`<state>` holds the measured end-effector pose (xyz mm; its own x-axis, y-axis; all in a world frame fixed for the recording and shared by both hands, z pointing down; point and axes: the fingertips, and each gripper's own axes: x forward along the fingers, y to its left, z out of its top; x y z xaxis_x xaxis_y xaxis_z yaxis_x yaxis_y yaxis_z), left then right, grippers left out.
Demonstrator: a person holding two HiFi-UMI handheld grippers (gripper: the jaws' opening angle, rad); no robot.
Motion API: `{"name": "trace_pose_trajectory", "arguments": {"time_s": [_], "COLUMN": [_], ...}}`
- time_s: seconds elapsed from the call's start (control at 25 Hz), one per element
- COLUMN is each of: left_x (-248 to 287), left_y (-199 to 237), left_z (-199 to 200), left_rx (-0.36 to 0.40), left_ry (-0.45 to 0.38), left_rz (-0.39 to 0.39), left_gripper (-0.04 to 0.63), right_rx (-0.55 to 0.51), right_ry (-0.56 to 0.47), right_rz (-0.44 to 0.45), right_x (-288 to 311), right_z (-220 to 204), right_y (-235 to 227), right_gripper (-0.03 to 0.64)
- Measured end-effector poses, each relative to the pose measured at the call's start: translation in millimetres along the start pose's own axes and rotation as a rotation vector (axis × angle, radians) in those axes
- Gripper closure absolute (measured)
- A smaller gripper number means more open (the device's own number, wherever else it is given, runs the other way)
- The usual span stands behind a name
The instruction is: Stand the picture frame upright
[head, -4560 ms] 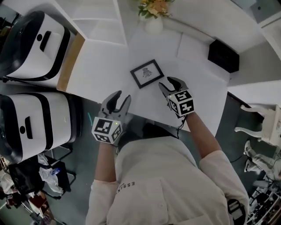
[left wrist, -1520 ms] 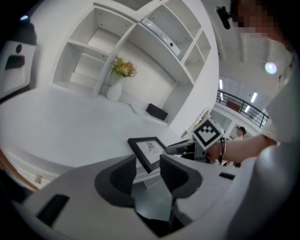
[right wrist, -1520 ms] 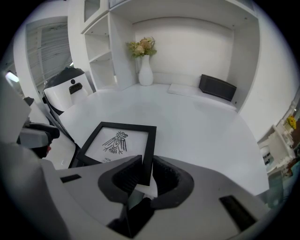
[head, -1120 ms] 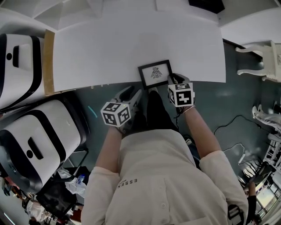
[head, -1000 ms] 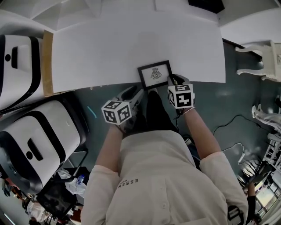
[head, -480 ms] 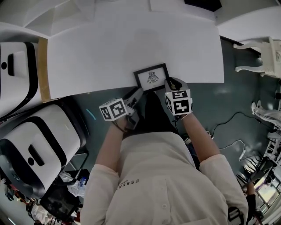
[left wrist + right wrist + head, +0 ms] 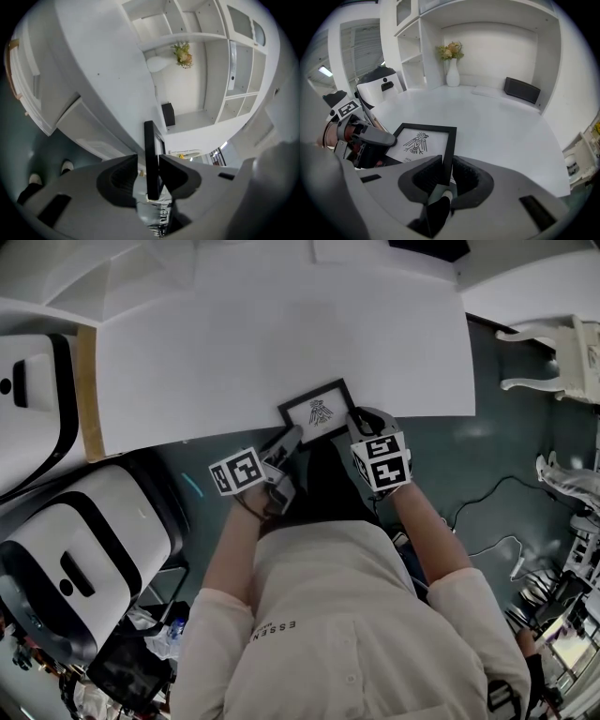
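One white table (image 7: pixel 281 352) filled most of the scene, and the black frame (image 7: pixel 317 412) sat at its near edge, bird print facing up. My right gripper (image 7: pixel 446 164) pinched the frame's right rim firmly between both pads. My left gripper (image 7: pixel 148 159) sat at the frame's near left corner. Its jaws had just been closing and straddled the frame's edge, one pad against it and a sliver of gap beside the other. Far back, against the white wall, stood a vase (image 7: pixel 453 75).
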<state>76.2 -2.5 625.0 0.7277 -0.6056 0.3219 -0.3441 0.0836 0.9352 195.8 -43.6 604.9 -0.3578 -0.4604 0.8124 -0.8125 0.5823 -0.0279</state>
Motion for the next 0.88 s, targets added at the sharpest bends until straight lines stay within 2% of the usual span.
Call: {"name": "trace_pose_trajectory", "arguments": {"time_s": [0.16,0.2,0.24,0.56,0.72,0.88], "left_x": [7,8,9,7,7,6], "left_y": [-5,-6,-6,-10,-17,-30], "left_z": [-6,-7,-7,-5,-1,5], "left_rx": [-0.002,-0.002,-0.005,-0.058,-0.038,0.012], "left_ry": [0.029,0.036,0.039,0.007,0.000,0.004], "left_rz": [-0.021,-0.027,-0.033,-0.073,-0.080,-0.095], "left_gripper": [0.458,0.472,0.512,0.532,0.537,0.540], "right_rx": [-0.052,-0.070,-0.082,-0.049,-0.023,-0.017], "right_ry": [-0.005,-0.006,-0.007,-0.007,-0.006,-0.028], "right_rz": [0.050,0.059,0.063,0.104,0.158,0.256], "right_x": [0,0,0,2,3,1], "right_z": [0,0,0,0,2,15], "right_y": [4,5,5,5,3,3], "right_gripper": [0.538,0.538,0.538,0.538,0.529,0.520]}}
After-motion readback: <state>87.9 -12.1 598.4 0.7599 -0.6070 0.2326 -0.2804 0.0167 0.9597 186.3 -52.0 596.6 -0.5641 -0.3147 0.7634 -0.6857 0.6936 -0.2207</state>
